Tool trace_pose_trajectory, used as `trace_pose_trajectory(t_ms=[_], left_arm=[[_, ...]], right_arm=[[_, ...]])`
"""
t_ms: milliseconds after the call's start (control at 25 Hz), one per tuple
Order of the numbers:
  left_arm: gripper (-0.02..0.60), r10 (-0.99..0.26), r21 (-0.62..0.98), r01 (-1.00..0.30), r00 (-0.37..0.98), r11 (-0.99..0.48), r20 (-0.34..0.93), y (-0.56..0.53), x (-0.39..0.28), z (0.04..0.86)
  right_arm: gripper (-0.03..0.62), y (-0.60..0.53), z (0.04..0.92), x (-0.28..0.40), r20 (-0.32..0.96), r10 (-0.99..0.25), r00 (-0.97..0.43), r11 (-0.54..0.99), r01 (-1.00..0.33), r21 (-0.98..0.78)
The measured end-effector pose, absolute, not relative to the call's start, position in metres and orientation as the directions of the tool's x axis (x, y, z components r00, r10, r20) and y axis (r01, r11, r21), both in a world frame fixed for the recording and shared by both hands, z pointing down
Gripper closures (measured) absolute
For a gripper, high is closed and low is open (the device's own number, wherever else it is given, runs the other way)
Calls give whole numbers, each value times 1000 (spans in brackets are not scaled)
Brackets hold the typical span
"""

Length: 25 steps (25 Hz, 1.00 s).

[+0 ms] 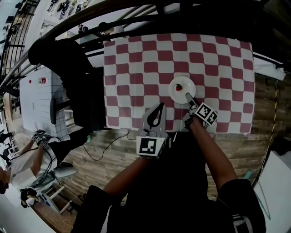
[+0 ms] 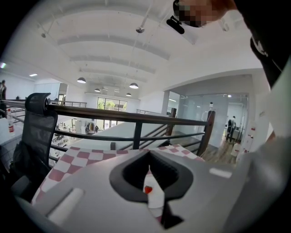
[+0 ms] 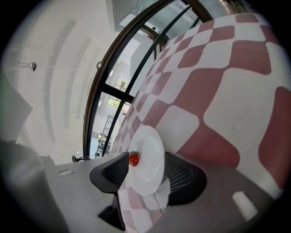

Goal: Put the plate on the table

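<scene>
A small white plate (image 1: pixel 186 86) lies on the red and white checked tablecloth (image 1: pixel 136 68), right of the middle, with a red strawberry (image 1: pixel 178 86) on it. My right gripper (image 1: pixel 188 96) reaches to the plate's near rim and stands open. In the right gripper view the plate (image 3: pixel 152 154) and the strawberry (image 3: pixel 133 159) sit between the spread jaws of that gripper (image 3: pixel 148 161). My left gripper (image 1: pixel 160 107) hovers over the table's near edge, left of the plate, shut and empty. Through the slit behind its tips (image 2: pixel 149 154) the strawberry (image 2: pixel 148 189) shows.
A dark metal railing (image 1: pixel 113 13) runs behind the table. A black office chair (image 1: pixel 68 68) stands at the table's left side. A person (image 1: pixel 22 168) sits lower left by a stool. Wooden floor (image 1: pixel 268 113) lies around the table.
</scene>
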<state>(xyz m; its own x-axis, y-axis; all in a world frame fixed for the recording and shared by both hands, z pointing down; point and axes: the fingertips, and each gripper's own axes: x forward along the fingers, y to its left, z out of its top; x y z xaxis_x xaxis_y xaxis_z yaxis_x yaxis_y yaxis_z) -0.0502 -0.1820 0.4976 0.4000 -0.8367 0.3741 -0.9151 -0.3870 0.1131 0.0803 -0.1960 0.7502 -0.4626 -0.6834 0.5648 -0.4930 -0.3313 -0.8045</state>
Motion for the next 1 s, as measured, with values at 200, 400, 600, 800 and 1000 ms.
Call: trace_pose_trajectory(t_ms=[200, 400, 600, 800, 1000], left_arm=[[572, -850, 114, -920, 391, -376, 354, -177, -54, 494], [572, -846, 119, -924, 381, -363, 373, -167, -56, 497], [572, -841, 118, -913, 405, -390, 359, -158, -51, 490], [572, -840, 133, -902, 431, -410, 331, -153, -51, 485], [572, -840, 143, -892, 453, -429, 298, -151, -51, 476]], right_arm=[[338, -184, 750, 98, 598, -685, -416, -346, -536, -770], [331, -172, 740, 109, 581, -702, -413, -329, -536, -778], [330, -156, 719, 116, 551, -723, -417, -292, -539, -790], [330, -144, 690, 113, 535, -732, -422, -258, -555, -791], [345, -135, 645, 104, 514, -757, -404, -232, -570, -788]])
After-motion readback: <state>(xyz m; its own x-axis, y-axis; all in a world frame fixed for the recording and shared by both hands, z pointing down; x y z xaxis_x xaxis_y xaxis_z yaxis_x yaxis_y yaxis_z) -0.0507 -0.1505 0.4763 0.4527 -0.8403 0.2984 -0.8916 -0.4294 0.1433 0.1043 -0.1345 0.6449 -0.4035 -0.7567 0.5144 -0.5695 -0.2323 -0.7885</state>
